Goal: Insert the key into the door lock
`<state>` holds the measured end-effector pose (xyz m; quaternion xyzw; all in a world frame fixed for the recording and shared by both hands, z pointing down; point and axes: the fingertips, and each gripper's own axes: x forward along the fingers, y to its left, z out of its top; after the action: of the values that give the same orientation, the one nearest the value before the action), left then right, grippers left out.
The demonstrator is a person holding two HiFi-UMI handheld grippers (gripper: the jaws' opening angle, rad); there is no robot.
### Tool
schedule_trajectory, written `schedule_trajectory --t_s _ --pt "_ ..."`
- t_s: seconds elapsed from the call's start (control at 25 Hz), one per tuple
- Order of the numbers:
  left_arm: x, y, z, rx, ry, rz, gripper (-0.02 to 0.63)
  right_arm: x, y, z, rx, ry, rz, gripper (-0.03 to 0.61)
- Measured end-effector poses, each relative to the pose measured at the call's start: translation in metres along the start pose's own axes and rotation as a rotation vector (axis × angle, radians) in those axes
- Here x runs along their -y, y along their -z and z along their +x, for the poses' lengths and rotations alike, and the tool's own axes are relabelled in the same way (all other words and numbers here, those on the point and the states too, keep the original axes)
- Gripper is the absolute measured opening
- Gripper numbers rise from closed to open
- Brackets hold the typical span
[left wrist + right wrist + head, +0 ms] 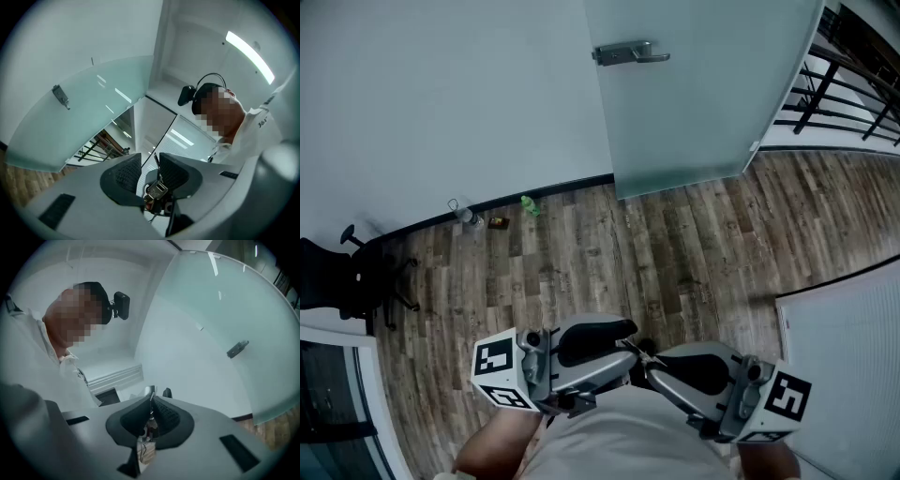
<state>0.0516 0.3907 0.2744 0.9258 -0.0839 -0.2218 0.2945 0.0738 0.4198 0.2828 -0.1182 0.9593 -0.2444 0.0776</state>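
Observation:
A small silver key (157,189) lies low between the pads of my left gripper (150,157). Its head spans the gap and its thin blade points forward past the tips, so the jaws are shut on it across its width. In the head view my left gripper (628,331) and right gripper (652,367) are close to the person's body, tips almost touching. My right gripper (151,397) has its pads pressed together with nothing clear between them. The frosted glass door (703,103) with its metal handle (630,53) stands far ahead; the lock itself is too small to make out.
Wood floor (675,253) runs from the person to the door. A black office chair (356,277) stands at the left, and two bottles (529,205) sit by the wall's foot. A dark railing (848,84) is at the back right, and a white panel (848,356) is near right.

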Motion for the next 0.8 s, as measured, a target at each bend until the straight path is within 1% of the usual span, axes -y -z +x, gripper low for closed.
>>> schedule_trajectory --t_s 0.04,0.08,0.12,0.16,0.28,0.36,0.44,0.6,0.68,0.8 --pt "0.007 -0.002 -0.009 0.01 0.019 -0.011 0.121 -0.006 0.004 0.008 -0.005 -0.011 0.016 0.018" --pt "0.014 -0.003 -0.017 0.017 0.037 -0.023 0.066 -0.012 0.008 0.015 -0.009 -0.022 0.03 0.018" --pt "0.02 -0.004 -0.026 0.02 0.053 -0.034 0.041 -0.018 0.013 0.022 -0.012 -0.031 0.042 0.018" --pt "0.026 -0.004 -0.035 0.018 0.069 -0.045 0.033 -0.024 0.019 0.028 -0.015 -0.039 0.052 0.018" --pt "0.039 -0.005 -0.064 -0.004 0.102 -0.077 0.023 -0.041 0.038 0.048 -0.036 -0.057 0.087 0.018" --pt "0.045 -0.005 -0.081 -0.019 0.102 -0.095 0.02 -0.05 0.049 0.06 -0.045 -0.061 0.117 0.018" --pt "0.047 -0.002 -0.093 -0.013 0.089 -0.117 0.018 -0.056 0.056 0.066 -0.03 -0.036 0.121 0.02" --pt "0.046 0.005 -0.104 0.079 0.069 -0.21 0.017 -0.06 0.063 0.066 0.048 0.023 0.149 0.021" --pt "0.048 0.007 -0.105 0.12 0.063 -0.227 0.017 -0.063 0.062 0.064 0.074 0.032 0.147 0.023" --pt "0.051 0.003 -0.105 0.163 0.067 -0.228 0.017 -0.066 0.058 0.064 0.089 0.021 0.128 0.023"
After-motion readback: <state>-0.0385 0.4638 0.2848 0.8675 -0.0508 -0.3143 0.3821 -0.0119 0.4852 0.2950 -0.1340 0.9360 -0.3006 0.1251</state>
